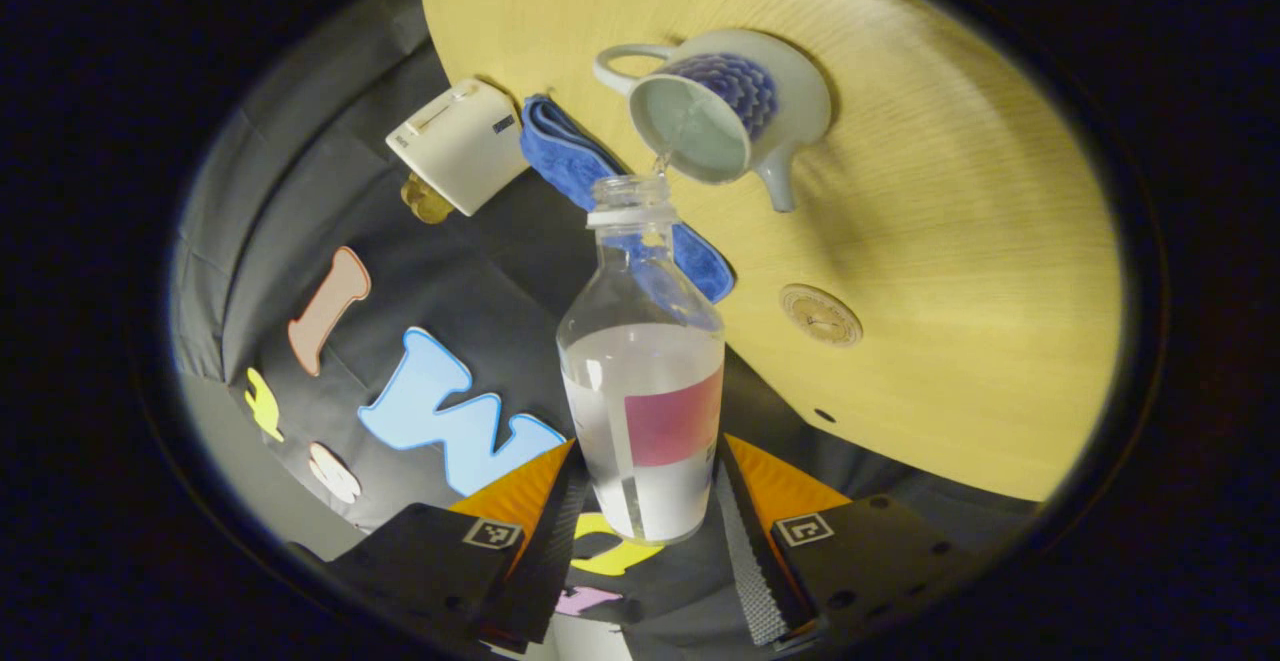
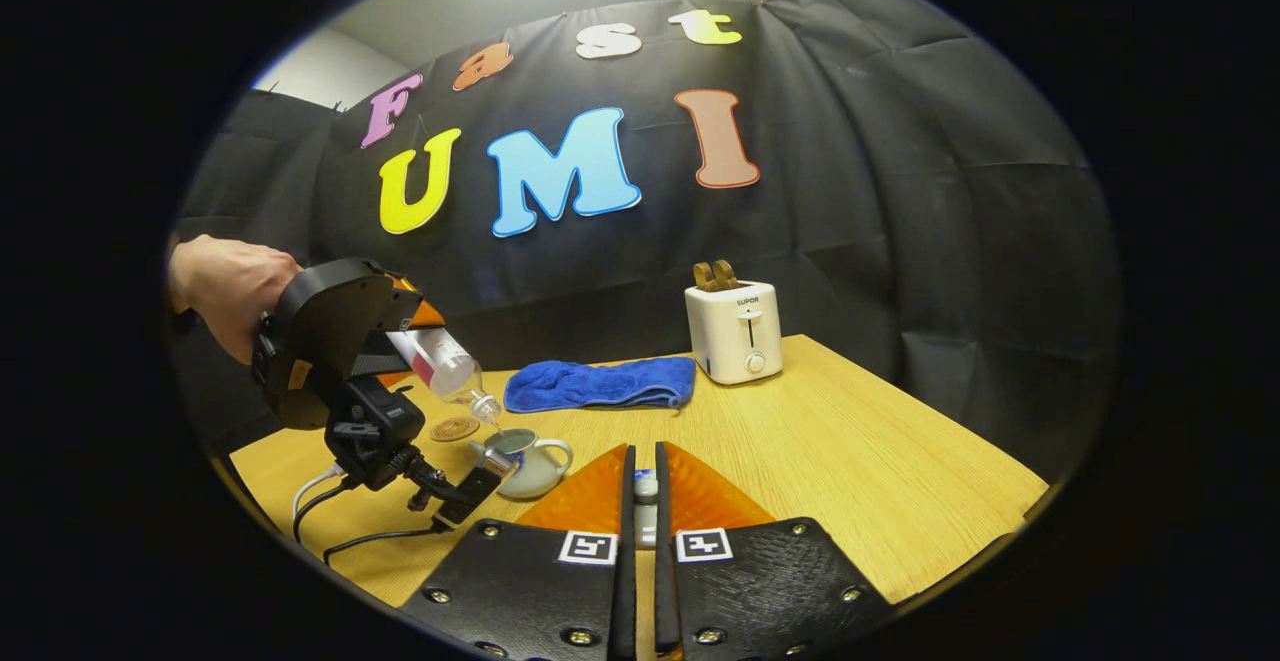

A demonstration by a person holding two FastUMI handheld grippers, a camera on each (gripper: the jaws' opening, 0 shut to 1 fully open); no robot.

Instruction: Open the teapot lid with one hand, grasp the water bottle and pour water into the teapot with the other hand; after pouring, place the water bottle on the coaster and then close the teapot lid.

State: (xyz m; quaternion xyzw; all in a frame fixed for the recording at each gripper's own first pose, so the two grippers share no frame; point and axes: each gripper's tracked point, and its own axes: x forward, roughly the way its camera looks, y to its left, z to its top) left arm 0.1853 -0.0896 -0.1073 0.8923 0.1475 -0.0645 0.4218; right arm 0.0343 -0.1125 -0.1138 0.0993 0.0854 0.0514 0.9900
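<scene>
My left gripper (image 1: 645, 501) is shut on a clear water bottle (image 1: 640, 381) with a red and white label, uncapped and about half full. The bottle is tipped mouth-down over the open white and blue teapot (image 1: 735, 111), and a thin stream runs from its mouth into the pot. In the right gripper view a hand (image 2: 225, 291) holds that gripper up at the left, with the bottle (image 2: 440, 361) slanting down to the teapot (image 2: 525, 461). My right gripper (image 2: 645, 486) is shut on the small teapot lid (image 2: 646, 489), held to the right of the pot. A round coaster (image 1: 820, 314) lies near the teapot.
A white toaster (image 2: 733, 331) with toast in it stands at the back of the wooden table (image 2: 850, 441). A folded blue cloth (image 2: 600, 384) lies to the toaster's left. Cables (image 2: 330, 511) trail from the left gripper over the table's front left.
</scene>
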